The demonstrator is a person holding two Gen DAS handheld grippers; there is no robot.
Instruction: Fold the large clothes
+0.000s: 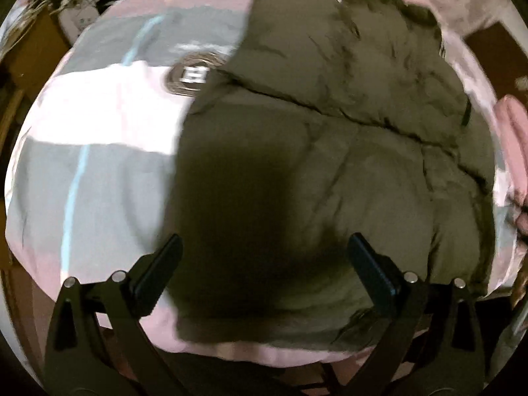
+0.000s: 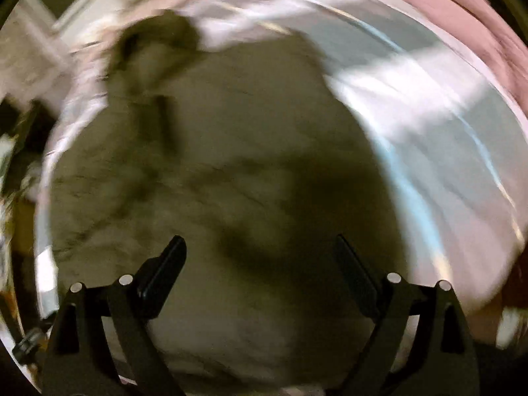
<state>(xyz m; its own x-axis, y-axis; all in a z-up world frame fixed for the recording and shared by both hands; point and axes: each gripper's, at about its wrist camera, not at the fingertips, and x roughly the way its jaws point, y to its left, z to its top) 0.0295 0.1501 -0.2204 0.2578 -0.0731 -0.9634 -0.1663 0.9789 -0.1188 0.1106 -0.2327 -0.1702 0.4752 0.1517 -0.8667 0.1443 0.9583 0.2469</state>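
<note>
Left wrist view: olive jacket (image 1: 313, 151) sprawls on the bed (image 1: 99, 171), long axis running 6 to 1 o'clock. Left gripper (image 1: 264, 264) hangs wide and empty over its near hem; right gripper (image 2: 260, 264) too, wide, nothing held.

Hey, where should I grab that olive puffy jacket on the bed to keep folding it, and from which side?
Probably the near hem corner of the olive jacket, beside the open left gripper. Come from the bed's near edge: the hem lies there as a free straight border, while the far end is bunched. The right gripper hovers open too.
</note>
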